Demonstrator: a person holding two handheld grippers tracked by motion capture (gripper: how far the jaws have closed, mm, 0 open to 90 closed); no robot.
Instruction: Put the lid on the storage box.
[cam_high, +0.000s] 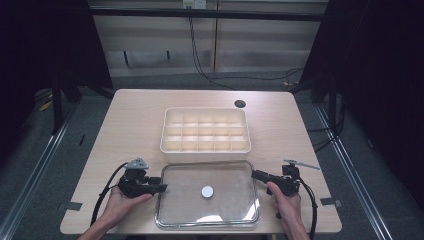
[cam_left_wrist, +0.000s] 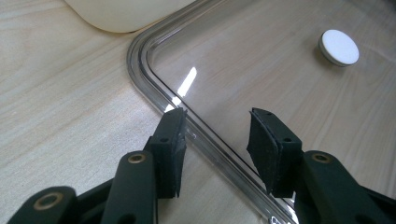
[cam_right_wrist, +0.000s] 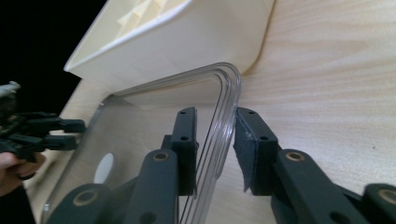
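So the clear lid lies flat on the table, right in front of the cream divider box, almost touching it. The left gripper has its jaws spread, straddling the lid's left rim with gaps both sides, not pressing it. The right gripper straddles the lid's right rim, jaws narrow, no visible pinch. A white knob sits mid-lid. Bare table lies open on the lid's left and right

Bright table, dark surroundings, glare on clear lid.
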